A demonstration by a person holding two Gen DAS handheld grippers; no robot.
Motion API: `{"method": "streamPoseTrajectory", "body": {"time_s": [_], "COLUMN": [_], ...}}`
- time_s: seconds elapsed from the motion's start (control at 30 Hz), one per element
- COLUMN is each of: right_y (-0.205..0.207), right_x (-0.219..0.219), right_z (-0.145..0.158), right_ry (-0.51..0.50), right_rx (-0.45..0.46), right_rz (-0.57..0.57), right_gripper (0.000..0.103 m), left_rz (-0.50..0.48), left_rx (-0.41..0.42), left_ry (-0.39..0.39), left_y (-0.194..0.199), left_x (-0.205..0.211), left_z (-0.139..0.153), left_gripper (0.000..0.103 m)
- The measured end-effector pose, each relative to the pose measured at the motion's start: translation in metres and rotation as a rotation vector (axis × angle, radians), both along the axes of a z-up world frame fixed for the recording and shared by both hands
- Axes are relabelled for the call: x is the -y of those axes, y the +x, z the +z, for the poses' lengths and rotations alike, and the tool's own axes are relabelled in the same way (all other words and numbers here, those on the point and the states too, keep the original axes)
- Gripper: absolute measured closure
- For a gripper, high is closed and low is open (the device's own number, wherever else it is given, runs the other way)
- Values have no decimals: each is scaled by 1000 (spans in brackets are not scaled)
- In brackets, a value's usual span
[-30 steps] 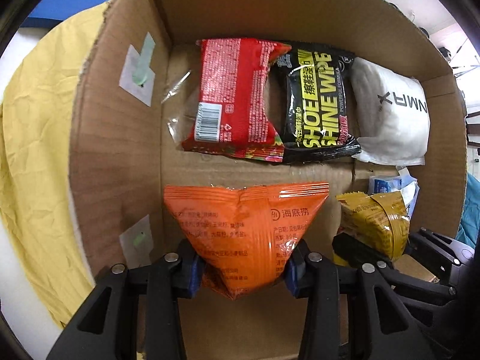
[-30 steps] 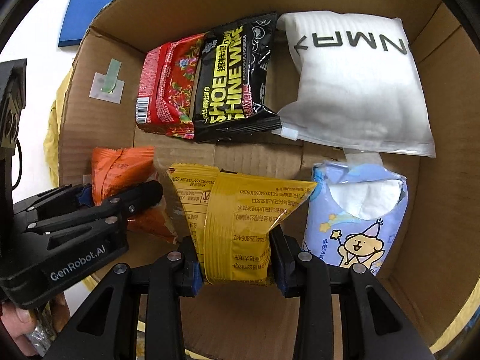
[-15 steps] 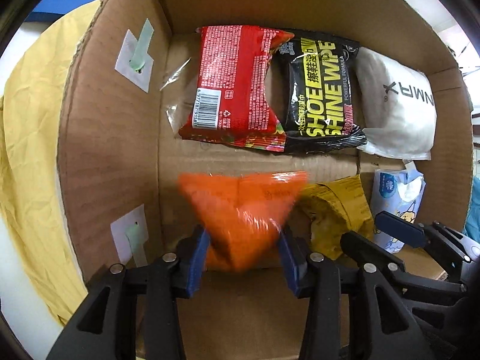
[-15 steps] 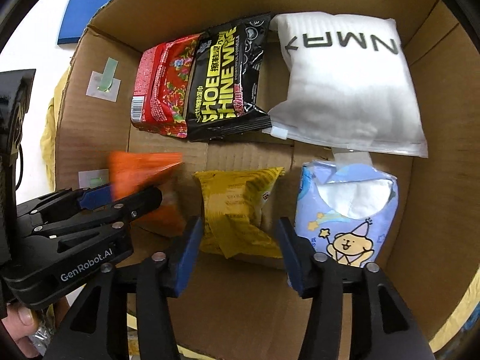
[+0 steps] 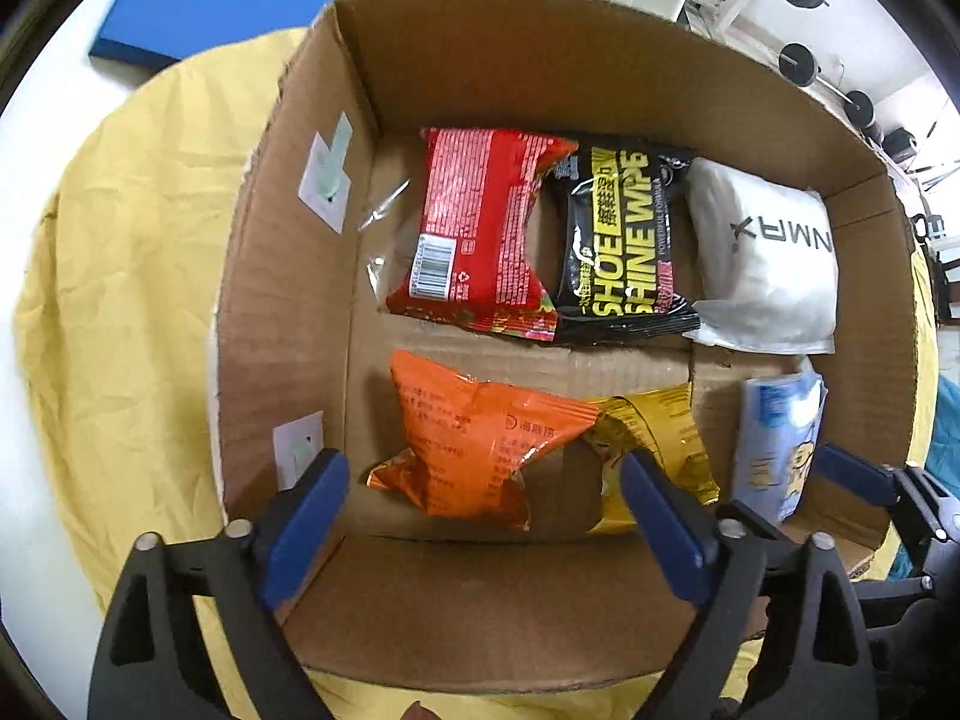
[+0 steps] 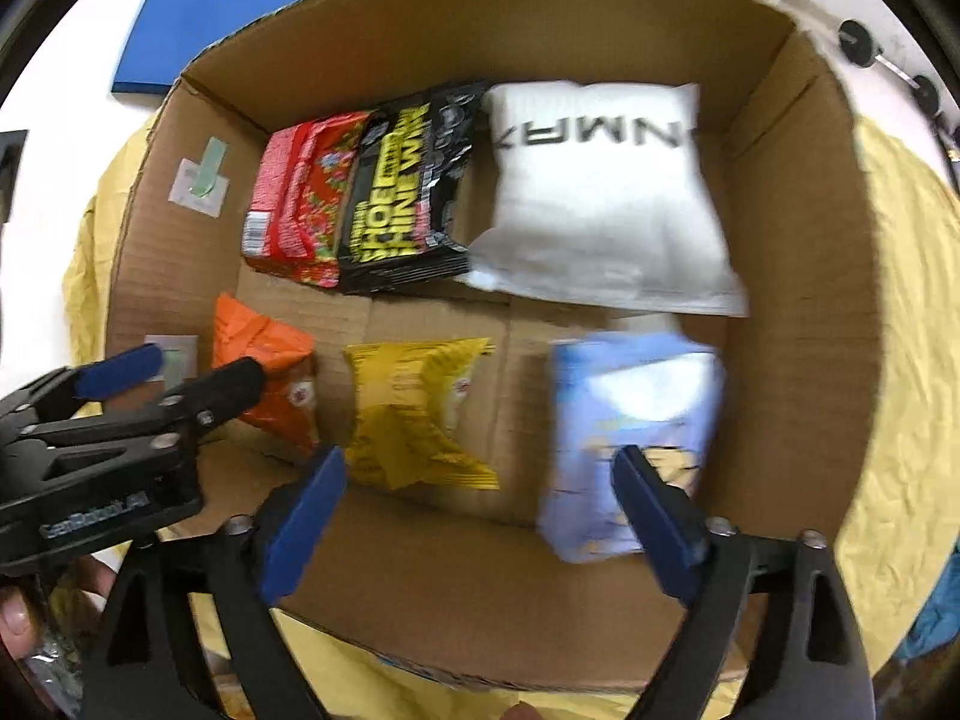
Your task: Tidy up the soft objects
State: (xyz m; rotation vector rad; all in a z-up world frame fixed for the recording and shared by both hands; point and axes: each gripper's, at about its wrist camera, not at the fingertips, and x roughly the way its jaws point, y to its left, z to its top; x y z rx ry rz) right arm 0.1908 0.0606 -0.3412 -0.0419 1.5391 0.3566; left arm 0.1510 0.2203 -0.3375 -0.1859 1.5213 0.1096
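Six packs in cardboard box point(image 5: 288, 312) | blue pack point(image 6: 630, 420) blurred, maybe tissues

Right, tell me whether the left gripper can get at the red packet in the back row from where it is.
Probably yes. The left gripper is open above the box, and the red packet lies uncovered on top. Only the orange packet sits between them, low on the floor, so reaching over it looks feasible.
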Motion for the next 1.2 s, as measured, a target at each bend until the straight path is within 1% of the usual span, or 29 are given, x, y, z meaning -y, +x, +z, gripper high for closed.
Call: {"method": "streamPoseTrajectory", "body": {"time_s": [0.2,0.37,0.5,0.67,0.8,0.9,1.1,1.13,1.17,1.2], "right_y": [0,-6,-17,-37,-53,-70,-100,-106,-110,-116], "right_x": [23,33,37,57,70,85,107,110,113,116], "right_z": [13,32,54,104,147,187,243,251,258,267], "right_ry": [-12,-10,11,40,69,81,97,98,104,106], "right_rx": [9,46,78,161,225,293,362,373,380,390], "right_rz": [-51,-62,-80,-98,-102,-111,-121,-122,-124,-123], "right_gripper": [0,0,0,0,0,0,0,0,0,0], "left_rz": [1,13,25,24,15,15,2,-1,-2,1], "left_rx": [29,64,118,205,286,343,407,417,430,450], "left_ry": [-4,4,24,44,57,64,103,117,128,138], "left_y": [-2,-9,-19,-35,-52,-65,-92,-97,-102,-108], "left_x": [1,7,10,18,26,35,53,56,58,61], "left_z": [13,31,59,100,148,183,230,237,245,254], "left_gripper": [7,7,7,7,7,7,7,6,1,0]}}
